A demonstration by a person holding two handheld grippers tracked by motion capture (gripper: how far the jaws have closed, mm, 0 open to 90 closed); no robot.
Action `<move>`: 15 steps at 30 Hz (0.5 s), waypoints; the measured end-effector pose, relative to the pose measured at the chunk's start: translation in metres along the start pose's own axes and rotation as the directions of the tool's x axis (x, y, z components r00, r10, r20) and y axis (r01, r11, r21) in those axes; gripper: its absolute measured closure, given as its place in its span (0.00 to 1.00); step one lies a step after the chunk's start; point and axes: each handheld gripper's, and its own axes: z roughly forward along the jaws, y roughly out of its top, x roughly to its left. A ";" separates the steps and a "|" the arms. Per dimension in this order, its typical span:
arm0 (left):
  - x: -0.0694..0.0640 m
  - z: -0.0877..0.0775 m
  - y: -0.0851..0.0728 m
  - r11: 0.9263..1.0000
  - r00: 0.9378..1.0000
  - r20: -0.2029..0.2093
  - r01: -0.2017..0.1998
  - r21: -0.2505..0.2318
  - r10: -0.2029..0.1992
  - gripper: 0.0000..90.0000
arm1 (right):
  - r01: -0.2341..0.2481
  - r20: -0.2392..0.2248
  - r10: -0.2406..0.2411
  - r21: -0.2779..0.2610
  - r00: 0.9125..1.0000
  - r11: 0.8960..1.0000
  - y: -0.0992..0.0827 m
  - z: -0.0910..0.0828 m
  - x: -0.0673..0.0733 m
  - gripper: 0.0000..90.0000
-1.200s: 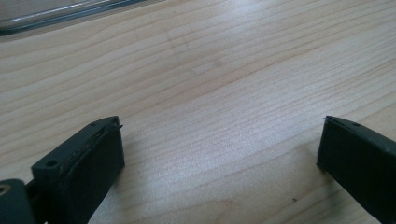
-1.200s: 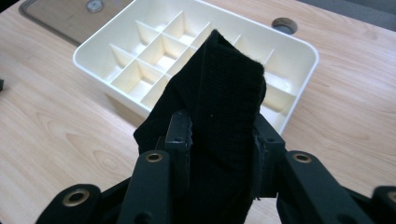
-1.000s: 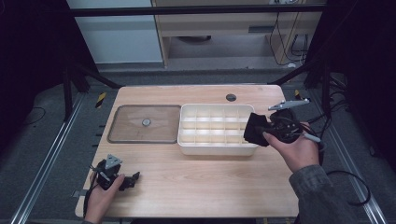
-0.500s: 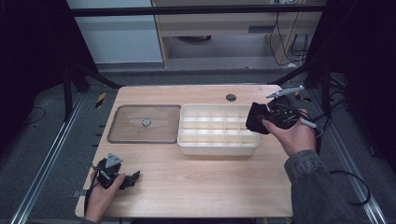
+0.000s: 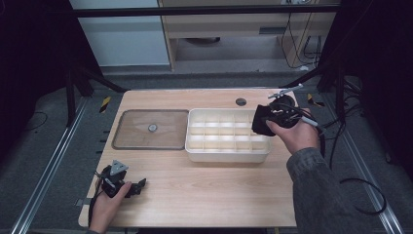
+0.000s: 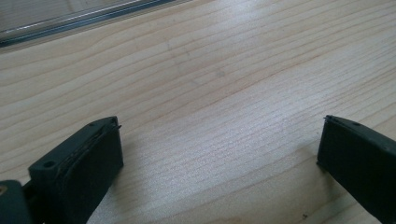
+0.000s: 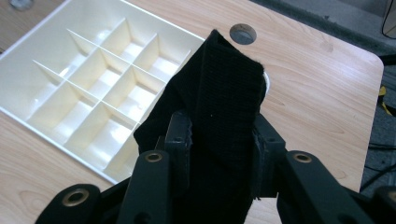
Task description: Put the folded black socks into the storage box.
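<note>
right gripper [image 7: 219, 135]: clenched on a black cloth [image 7: 219, 93], seen pinched between both jaws in the right gripper view.
black cloth, place: held in the air above the right end of the white divided tray [image 5: 195, 151], at about 3 o'clock of the tray in the high view.
black cloth, long axis: run along the jaws, its free end pointed toward 12 o'clock in the right gripper view.
tray from the cloth: the open compartments were seen toward 10 o'clock in the right gripper view, just beside the cloth's free end; no contact with the tray could be made out.
left gripper [image 6: 219, 154]: released, jaws spread wide over bare wood with nothing between them.
left gripper, place: kept low at the table's [image 5: 214, 195] 7 o'clock corner, well apart from the tray.
clear lid [image 5: 131, 129]: laid flat at 9 o'clock of the tray, touching or nearly so.
nearer hand: the right one, judged the only one placed to lower the cloth into a compartment.
likely need: a short move toward the tray's right-hand cells, judged from the layout alone.
</note>
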 end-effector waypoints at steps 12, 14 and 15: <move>-0.001 -0.001 -0.001 1.000 1.000 0.000 0.000 0.000 0.000 0.00 | -0.006 0.003 0.006 0.047 1.000 0.999 0.002 0.019 0.001 0.73; -0.001 -0.001 -0.001 1.000 1.000 0.000 0.000 -0.001 0.000 0.00 | -0.005 0.003 0.005 0.050 1.000 0.999 0.001 0.019 0.001 0.73; -0.001 -0.001 -0.001 1.000 1.000 0.000 -0.001 0.001 0.001 0.00 | -0.001 0.004 0.001 0.055 1.000 0.998 0.000 0.019 0.002 0.73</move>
